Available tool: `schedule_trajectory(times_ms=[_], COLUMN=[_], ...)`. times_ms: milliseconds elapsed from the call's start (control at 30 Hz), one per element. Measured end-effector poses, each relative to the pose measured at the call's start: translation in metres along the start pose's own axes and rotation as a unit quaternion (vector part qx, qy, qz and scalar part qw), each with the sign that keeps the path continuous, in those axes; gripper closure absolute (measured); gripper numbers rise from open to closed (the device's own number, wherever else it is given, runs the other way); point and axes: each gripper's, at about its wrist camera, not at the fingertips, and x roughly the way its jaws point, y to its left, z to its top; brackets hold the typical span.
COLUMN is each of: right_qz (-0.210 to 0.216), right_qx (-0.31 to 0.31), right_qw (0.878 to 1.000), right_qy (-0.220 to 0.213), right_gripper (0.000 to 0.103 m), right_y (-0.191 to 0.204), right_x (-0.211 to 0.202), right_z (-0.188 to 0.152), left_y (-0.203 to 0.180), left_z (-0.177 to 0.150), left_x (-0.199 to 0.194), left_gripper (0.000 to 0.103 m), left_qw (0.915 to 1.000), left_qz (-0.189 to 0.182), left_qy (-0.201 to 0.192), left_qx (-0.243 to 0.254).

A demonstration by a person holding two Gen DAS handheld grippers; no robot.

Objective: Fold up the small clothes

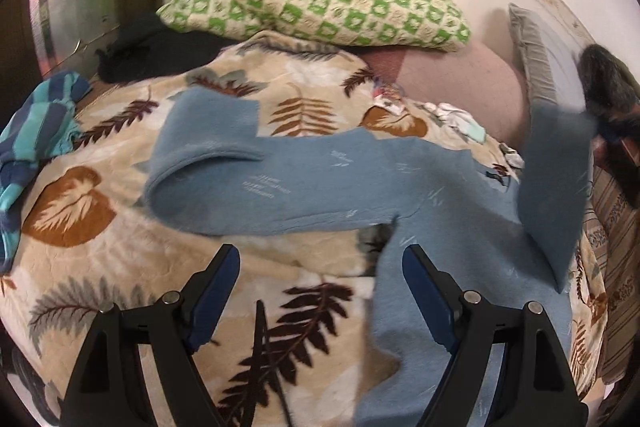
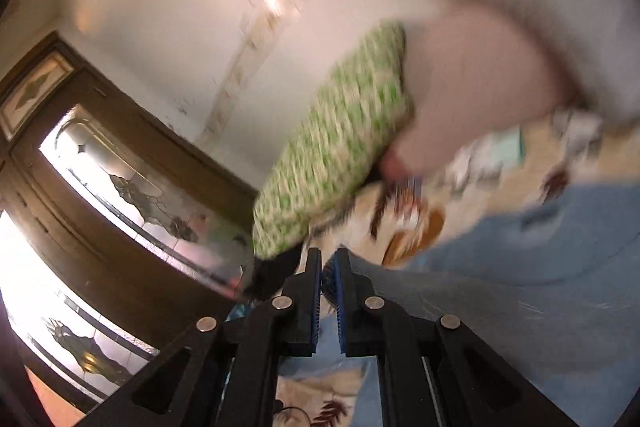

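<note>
Right gripper [image 2: 328,267] pinches the blue garment [image 1: 312,187], lifting a flap to fold; left gripper [image 1: 320,259] hovers spread.

The left claw [image 1: 320,267] is built of matte black plastic: two angular fingers, each braced by a triangular strut with a cut-out window. Round silver pins mark the pivots, two on each side. The inner faces of the fingers [image 1: 430,301] carry long dark blue pads. A thin black cable runs up the middle between the two halves. The right claw [image 2: 328,267] has the same make: black angular fingers, four silver pivot pins, hollowed triangular struts, and blue pads [image 2: 338,303] whose faces are finely ribbed like small teeth
</note>
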Motion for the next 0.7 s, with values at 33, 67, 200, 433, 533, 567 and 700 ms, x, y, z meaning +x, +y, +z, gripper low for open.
schedule_trajectory(times_ms=[33,67,200,433,533,567,700], right_qz=[-0.004,0.007,-0.067,-0.032,-0.020,-0.026,-0.068], right_qx=[0.008,0.029,0.077,0.112,0.154,0.179,0.334], right_qw=[1.000,0.999,0.986,0.984,0.986,0.983,0.938], right_qy=[0.019,0.042,0.133,0.137,0.058,0.036,-0.055], right_gripper=[0.096,0.096,0.071,0.022,0.022,0.023,0.023], right_y=[-0.007,-0.018,-0.068,-0.102,-0.139,-0.157,-0.266], right_x=[0.024,0.046,0.122,0.077,-0.017,-0.043,-0.149], right_z=[-0.014,-0.027,-0.082,-0.100,-0.087,-0.085,-0.104], left_y=[0.002,0.002,-0.007,-0.049,-0.078,-0.091,-0.130], left_z=[-0.001,-0.002,-0.004,-0.003,-0.010,-0.015,-0.030], left_x=[0.000,0.001,0.009,0.030,0.048,0.057,0.087], left_gripper=[0.019,0.019,0.019,0.019,0.019,0.019,0.019], left_qw=[1.0000,1.0000,0.9998,0.9976,0.9937,0.9916,0.9869], left_qz=[0.000,0.001,-0.001,-0.038,-0.074,-0.084,-0.097], left_qy=[0.003,0.004,0.019,0.058,0.084,0.097,0.128], left_qx=[-0.002,-0.004,-0.004,-0.002,-0.011,-0.018,-0.017])
